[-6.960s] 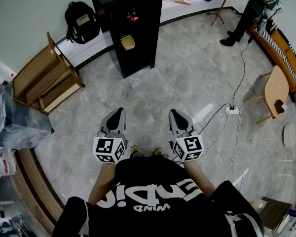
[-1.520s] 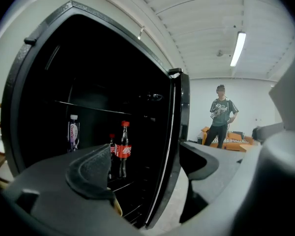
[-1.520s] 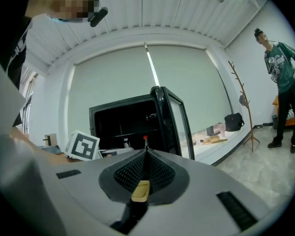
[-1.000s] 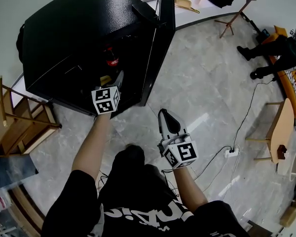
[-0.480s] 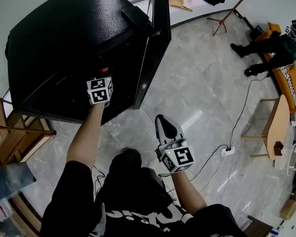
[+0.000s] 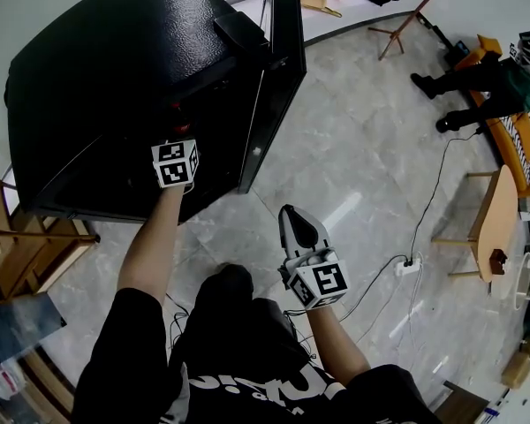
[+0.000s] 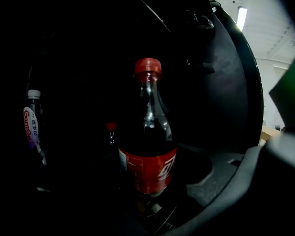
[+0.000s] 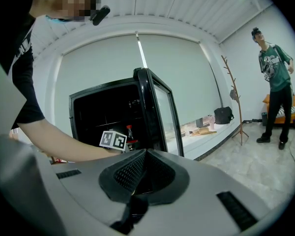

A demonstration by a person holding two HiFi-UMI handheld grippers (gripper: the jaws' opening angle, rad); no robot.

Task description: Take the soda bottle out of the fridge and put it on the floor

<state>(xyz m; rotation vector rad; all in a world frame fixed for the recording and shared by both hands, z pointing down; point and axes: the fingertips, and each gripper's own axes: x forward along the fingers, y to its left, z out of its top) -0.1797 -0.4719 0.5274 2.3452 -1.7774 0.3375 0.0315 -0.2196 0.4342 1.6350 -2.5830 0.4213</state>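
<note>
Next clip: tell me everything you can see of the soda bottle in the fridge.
The soda bottle is clear plastic with a red cap, a red wrap label and dark cola filling its lower body, the neck empty. It stands upright inside the dark fridge, door open. It sits between the left tool's jaws, which have just been closing; the visible jaw looks clear of it.

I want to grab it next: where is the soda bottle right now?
In the left gripper view, the soda bottle stands upright at centre inside the dark fridge, with a smaller red-capped bottle just behind on its left.
</note>
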